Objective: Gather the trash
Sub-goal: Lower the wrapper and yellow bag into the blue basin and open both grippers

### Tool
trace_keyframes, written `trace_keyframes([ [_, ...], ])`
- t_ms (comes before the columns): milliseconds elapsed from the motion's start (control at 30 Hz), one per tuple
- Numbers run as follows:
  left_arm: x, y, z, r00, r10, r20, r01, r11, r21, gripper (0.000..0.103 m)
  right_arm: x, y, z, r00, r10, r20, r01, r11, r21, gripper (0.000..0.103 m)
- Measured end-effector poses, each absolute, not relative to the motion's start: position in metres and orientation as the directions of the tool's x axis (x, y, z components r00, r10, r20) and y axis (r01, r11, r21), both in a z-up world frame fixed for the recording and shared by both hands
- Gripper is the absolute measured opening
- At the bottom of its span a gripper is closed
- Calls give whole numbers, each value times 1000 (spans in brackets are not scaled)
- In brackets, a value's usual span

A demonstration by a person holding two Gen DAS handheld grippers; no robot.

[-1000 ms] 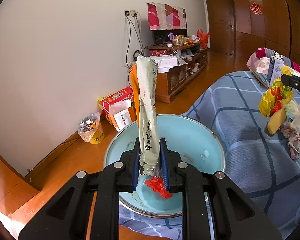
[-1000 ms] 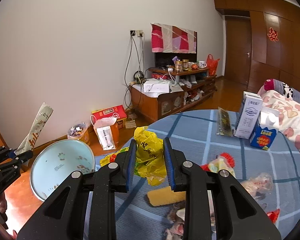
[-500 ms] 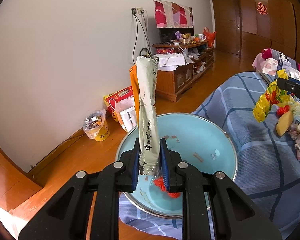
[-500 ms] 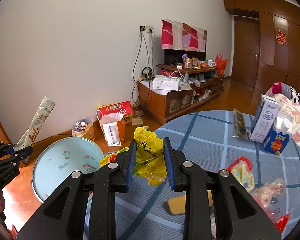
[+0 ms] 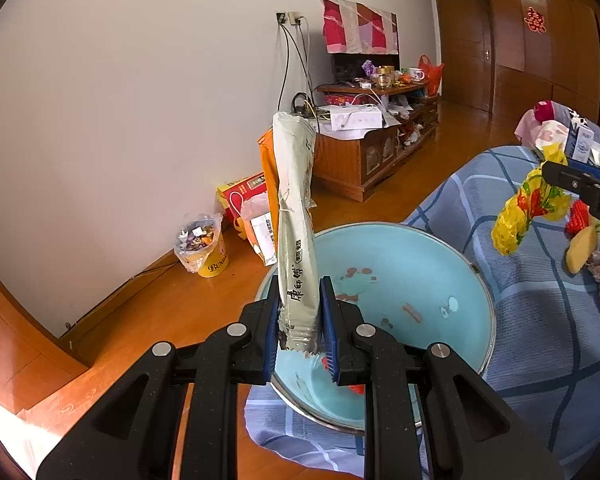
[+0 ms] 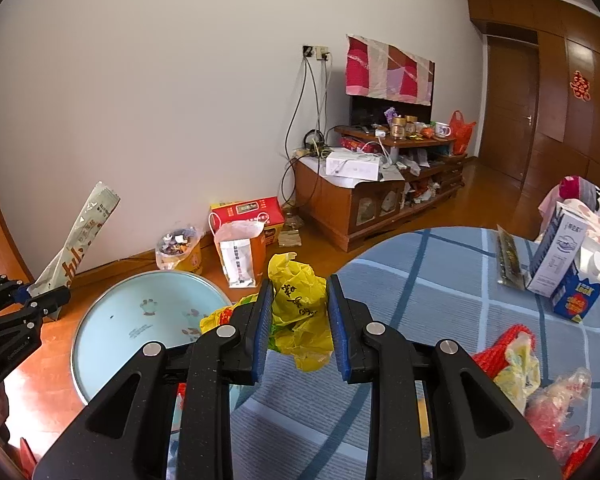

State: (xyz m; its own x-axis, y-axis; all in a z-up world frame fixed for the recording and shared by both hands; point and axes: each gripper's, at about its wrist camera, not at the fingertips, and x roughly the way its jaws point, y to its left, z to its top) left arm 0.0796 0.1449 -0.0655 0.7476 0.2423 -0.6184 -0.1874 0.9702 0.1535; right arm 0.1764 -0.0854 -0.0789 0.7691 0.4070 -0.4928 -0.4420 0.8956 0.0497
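Note:
My left gripper (image 5: 300,320) is shut on a long pale food wrapper (image 5: 296,216) that stands upright over the near rim of a light blue basin (image 5: 400,280). A red scrap (image 5: 356,389) lies in the basin's bottom. My right gripper (image 6: 299,320) is shut on a crumpled yellow plastic bag (image 6: 300,304), held above the table edge beside the basin (image 6: 140,320). In the right wrist view the left gripper (image 6: 40,300) shows at the far left with the wrapper (image 6: 80,240). From the left wrist view the yellow bag (image 5: 528,208) hangs at the right.
More trash (image 6: 532,384) lies on the blue checked tablecloth (image 6: 440,280) at the right, with a milk carton (image 6: 560,252) and a blue box (image 6: 576,300) behind. On the wooden floor stand a bagged yellow bin (image 5: 200,244), a paper bag (image 6: 240,252) and a red box (image 6: 248,212).
My right gripper has carried the yellow bag leftward toward the basin; the trash pile has slid right in its view. The left gripper has barely moved and still holds the wrapper.

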Motion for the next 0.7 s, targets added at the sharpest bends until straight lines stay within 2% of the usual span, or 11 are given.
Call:
trace_keyframes([
  [700, 81, 146, -67, 740, 259, -620, -207, 966, 156, 19, 176, -62, -76, 755, 435, -491, -483, 875, 34, 28],
])
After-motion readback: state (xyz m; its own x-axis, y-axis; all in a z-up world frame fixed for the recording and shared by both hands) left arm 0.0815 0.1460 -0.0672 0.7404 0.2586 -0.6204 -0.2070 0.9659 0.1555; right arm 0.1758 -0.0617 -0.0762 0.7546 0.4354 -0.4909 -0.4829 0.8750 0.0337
